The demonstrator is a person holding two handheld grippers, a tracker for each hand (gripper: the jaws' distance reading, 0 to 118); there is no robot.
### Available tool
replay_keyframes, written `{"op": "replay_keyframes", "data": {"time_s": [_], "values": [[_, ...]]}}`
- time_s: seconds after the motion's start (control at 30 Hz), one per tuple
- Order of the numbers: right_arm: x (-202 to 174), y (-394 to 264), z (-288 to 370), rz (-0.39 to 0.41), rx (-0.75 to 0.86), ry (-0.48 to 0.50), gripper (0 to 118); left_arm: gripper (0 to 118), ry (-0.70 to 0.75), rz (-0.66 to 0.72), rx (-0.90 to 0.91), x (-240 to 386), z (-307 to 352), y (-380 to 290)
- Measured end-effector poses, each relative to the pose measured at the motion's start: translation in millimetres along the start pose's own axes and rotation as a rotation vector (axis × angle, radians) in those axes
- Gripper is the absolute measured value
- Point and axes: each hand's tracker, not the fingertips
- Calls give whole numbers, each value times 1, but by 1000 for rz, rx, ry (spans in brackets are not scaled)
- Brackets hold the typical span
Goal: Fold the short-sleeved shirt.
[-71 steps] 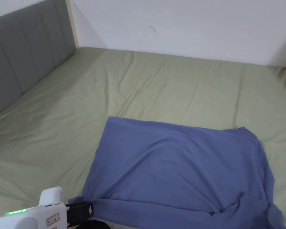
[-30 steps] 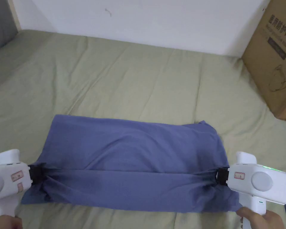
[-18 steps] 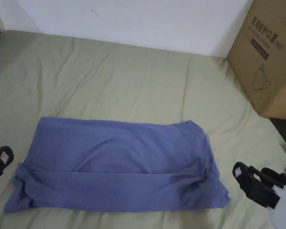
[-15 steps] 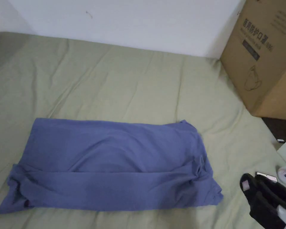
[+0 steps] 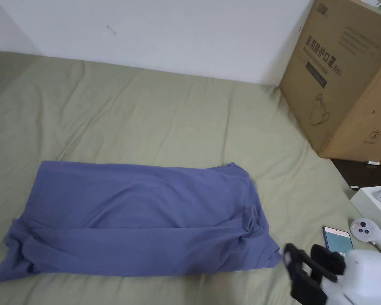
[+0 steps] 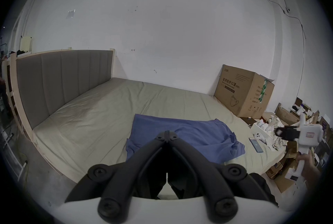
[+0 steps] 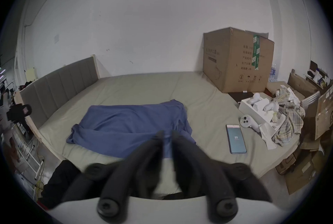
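The blue short-sleeved shirt (image 5: 138,214) lies on the green bed sheet (image 5: 166,119) as a long band, its near edge folded over along the length. The same shirt (image 6: 191,130) (image 7: 126,119) lies ahead of both grippers. My right gripper (image 5: 303,254) hovers just off the shirt's right end, jaws apart and empty; its own view shows the gap (image 7: 167,135). My left gripper (image 6: 167,133) is pulled back from the shirt's left end, tips touching with nothing between them. Each gripper appears far off in the other's view (image 6: 279,133) (image 7: 23,110).
A large cardboard box (image 5: 344,79) stands at the bed's far right corner. A phone (image 5: 336,240), a white controller (image 5: 366,230) and a white box (image 5: 374,202) lie right of the shirt. A grey headboard (image 6: 63,80) bounds the left side. Plaid cloth (image 7: 288,119) lies beyond.
Both grippers have let go of the shirt's ends and drawn back toward me; the left one has shut. The folded shirt stays flat. The head camera has swung right.
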Motion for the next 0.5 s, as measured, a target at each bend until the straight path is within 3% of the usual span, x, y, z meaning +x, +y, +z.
{"op": "replay_keyframes", "data": {"time_s": [0.03, 0.07, 0.1, 0.13, 0.23, 0.3, 0.4, 0.43, 0.47, 0.5], "values": [[6, 4, -25, -24, -90, -10, 100, 0, 1, 10, -11, 1, -2, -2], [14, 4, -54, -67, -189, -27, 108, 0, -10, 26, -19, -1, -2, -4], [25, 1, -80, -149, -186, -23, 108, 0, -12, 36, -21, -2, -2, -6], [34, -2, -104, -178, -243, 6, 108, 0, -7, 42, -25, -3, -2, -7], [58, -21, -180, -274, -422, -48, 108, 0, -4, 64, -37, -2, -2, -13], [68, -35, -210, -355, -504, -28, 108, 0, 4, 85, -48, -2, -3, -15], [67, -47, -228, -407, -565, 28, 103, 0, 20, 111, -71, -6, -4, -18], [65, -47, -227, -401, -541, 37, 92, 0, 26, 116, -74, -21, -6, -32], [59, -47, -220, -346, -519, -33, 78, 0, 29, 118, -77, -23, -7, -33], [57, -45, -220, -304, -508, -30, 69, 0, 34, 118, -81, -25, -9, -34]]}}
